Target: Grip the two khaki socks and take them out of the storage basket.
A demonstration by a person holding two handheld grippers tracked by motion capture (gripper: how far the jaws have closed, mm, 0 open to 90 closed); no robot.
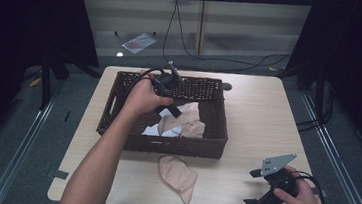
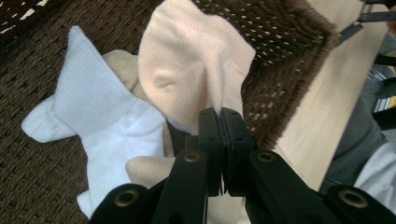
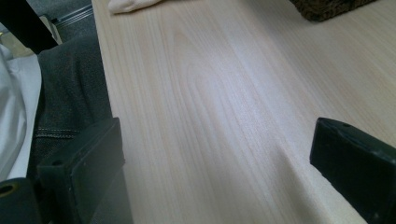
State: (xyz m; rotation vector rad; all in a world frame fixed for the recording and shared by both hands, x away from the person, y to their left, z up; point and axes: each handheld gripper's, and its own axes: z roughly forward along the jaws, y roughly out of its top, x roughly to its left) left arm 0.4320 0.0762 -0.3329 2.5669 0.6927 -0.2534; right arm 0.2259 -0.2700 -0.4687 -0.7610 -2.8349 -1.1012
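Note:
A dark brown wicker basket (image 1: 216, 135) stands mid-table, and my left gripper (image 1: 173, 112) hangs over its inside. In the left gripper view that gripper (image 2: 219, 116) is shut on the edge of a peach sock (image 2: 191, 60), which hangs lifted above the basket floor (image 2: 42, 182). A white sock (image 2: 102, 121) and a beige sock (image 2: 142, 168) lie underneath in the basket. Another beige sock (image 1: 178, 177) lies on the table in front of the basket. My right gripper (image 1: 252, 188) rests near the front right of the table, open, with bare wood between its jaws (image 3: 219, 149).
The light wooden table (image 1: 252, 119) has free room right of the basket. The person's dark trouser leg (image 3: 70, 93) shows at the table's near edge. A cable (image 1: 175, 31) hangs down behind the table, and dark screens flank both sides.

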